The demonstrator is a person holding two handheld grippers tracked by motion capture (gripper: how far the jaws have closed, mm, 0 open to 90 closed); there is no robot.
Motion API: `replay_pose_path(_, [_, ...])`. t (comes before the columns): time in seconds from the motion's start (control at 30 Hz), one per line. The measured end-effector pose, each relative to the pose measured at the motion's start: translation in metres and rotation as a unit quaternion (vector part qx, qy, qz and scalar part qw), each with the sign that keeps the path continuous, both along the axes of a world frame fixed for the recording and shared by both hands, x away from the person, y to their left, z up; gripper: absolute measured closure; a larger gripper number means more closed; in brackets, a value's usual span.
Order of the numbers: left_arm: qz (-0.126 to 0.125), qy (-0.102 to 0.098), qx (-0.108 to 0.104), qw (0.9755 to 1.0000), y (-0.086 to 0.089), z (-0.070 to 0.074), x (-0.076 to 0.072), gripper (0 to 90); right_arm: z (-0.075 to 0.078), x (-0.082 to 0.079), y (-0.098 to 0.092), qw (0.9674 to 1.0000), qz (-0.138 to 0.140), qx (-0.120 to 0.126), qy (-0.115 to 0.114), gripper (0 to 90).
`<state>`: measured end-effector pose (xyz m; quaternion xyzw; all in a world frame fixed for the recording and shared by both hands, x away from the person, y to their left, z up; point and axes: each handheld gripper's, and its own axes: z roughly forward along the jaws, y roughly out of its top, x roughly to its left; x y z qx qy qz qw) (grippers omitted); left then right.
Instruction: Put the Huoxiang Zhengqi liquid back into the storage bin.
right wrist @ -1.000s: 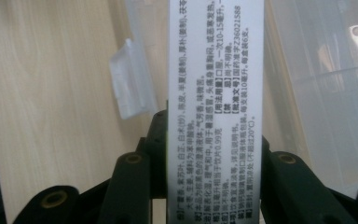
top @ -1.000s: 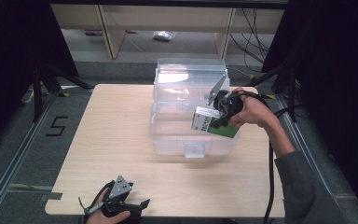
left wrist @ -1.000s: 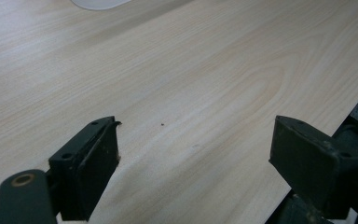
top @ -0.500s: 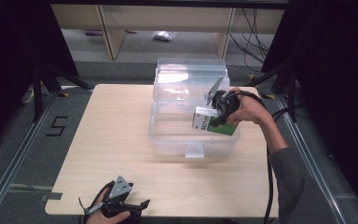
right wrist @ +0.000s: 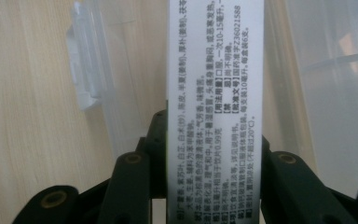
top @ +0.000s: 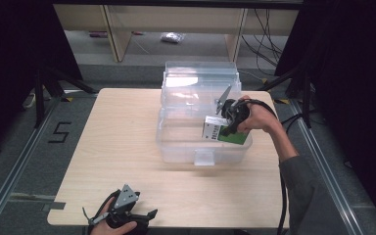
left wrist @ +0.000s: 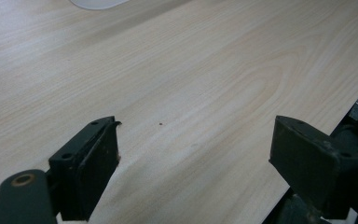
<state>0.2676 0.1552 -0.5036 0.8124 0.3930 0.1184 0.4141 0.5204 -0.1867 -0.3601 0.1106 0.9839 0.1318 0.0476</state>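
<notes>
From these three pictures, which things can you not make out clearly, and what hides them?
- Box in the right tongs: right gripper view, top and bottom cut off by the frame; print too small to read fully.
- Bin contents: high view, glare on the clear lid and walls.
- Left tongs: high view, partly cut off by the bottom edge.
- Small pale object on the floor: high view, too small to tell.

A clear plastic bin sits on a pale wooden table, its lid up at the back. The right gripper reaches over the bin's right part, its jaws closed on a green and white box just inside the rim. The left gripper rests at the table's near edge, jaws spread, nothing between them.
</notes>
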Motion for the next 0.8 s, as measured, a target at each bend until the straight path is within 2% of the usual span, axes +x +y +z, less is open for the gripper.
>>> replay_pose_path(0.03, [0.0, 0.002, 0.002, 1.0, 0.0, 0.0, 0.0, 14.8, -0.002, 0.0, 0.0, 1.0, -0.003, -0.004, 0.002, 64.8])
replay_pose_path(0.07, [0.0, 0.002, 0.002, 1.0, 0.0, 0.0, 0.0, 14.8, -0.004, 0.004, -0.001, 0.9997, 0.022, -0.004, -0.01, 64.9])
replay_pose_path(0.1, [0.0, 0.0, 0.0, 1.0, 0.0, 0.0, 0.0, 14.9, -0.006, 0.0, -0.001, 1.0, -0.001, 0.0, 0.004, 64.9])
replay_pose_path(0.17, [0.001, 0.0, -0.001, 1.0, 0.0, 0.0, 0.0, 14.8, -0.008, 0.003, -0.003, 1.0, 0.008, -0.002, 0.001, 64.8])
replay_pose_path(0.2, [0.0, 0.0, -0.001, 1.0, 0.0, 0.0, 0.0, 14.8, -0.009, 0.002, -0.003, 1.0, -0.003, -0.005, 0.005, 64.8])
replay_pose_path(0.27, [0.0, 0.0, -0.001, 1.0, 0.0, 0.0, 0.0, 14.8, -0.012, 0.005, -0.003, 0.9998, 0.018, -0.004, -0.002, 64.8])
replay_pose_path(0.3, [0.0, 0.0, -0.001, 1.0, 0.0, 0.0, 0.0, 14.8, -0.012, 0.004, -0.004, 1.0, 0.004, -0.006, 0.003, 64.7])
replay_pose_path(0.33, [0.0, 0.0, -0.001, 1.0, 0.0, 0.0, 0.0, 14.8, -0.013, 0.005, -0.004, 0.9999, 0.011, -0.006, 0.001, 64.8])
replay_pose_path(0.37, [0.0, 0.0, -0.001, 1.0, 0.0, 0.0, 0.0, 14.8, -0.014, 0.004, -0.004, 1.0, 0.002, -0.005, 0.002, 64.7])
replay_pose_path(0.4, [0.0, 0.0, -0.001, 1.0, 0.0, 0.0, 0.0, 14.8, -0.014, 0.004, -0.004, 1.0, 0.002, -0.005, 0.002, 64.7])
replay_pose_path(0.43, [0.001, 0.0, -0.001, 1.0, 0.0, 0.0, 0.0, 14.8, -0.016, 0.006, -0.004, 0.9998, 0.018, -0.003, 0.001, 64.7])
replay_pose_path(0.5, [0.0, -0.001, -0.001, 1.0, 0.0, 0.0, 0.0, 14.8, -0.02, 0.005, -0.005, 0.9999, -0.001, -0.011, 0.004, 64.7])
replay_pose_path(0.53, [0.0, 0.0, -0.001, 1.0, 0.0, 0.0, 0.0, 14.8, -0.02, 0.007, -0.006, 0.9998, 0.012, -0.015, -0.001, 64.6])
replay_pose_path(0.67, [0.002, -0.001, -0.002, 1.0, 0.0, 0.0, 0.0, 14.8, -0.026, 0.006, -0.005, 0.9999, -0.001, -0.001, 0.011, 64.5])
replay_pose_path(0.7, [0.003, -0.001, -0.002, 1.0, 0.0, 0.0, 0.0, 14.8, -0.027, 0.008, -0.006, 0.9999, 0.01, -0.007, 0.006, 64.5])
replay_pose_path(0.8, [0.002, -0.001, -0.002, 1.0, 0.0, 0.0, 0.0, 14.8, -0.028, 0.01, -0.007, 0.9998, 0.005, -0.02, 0.002, 64.4])
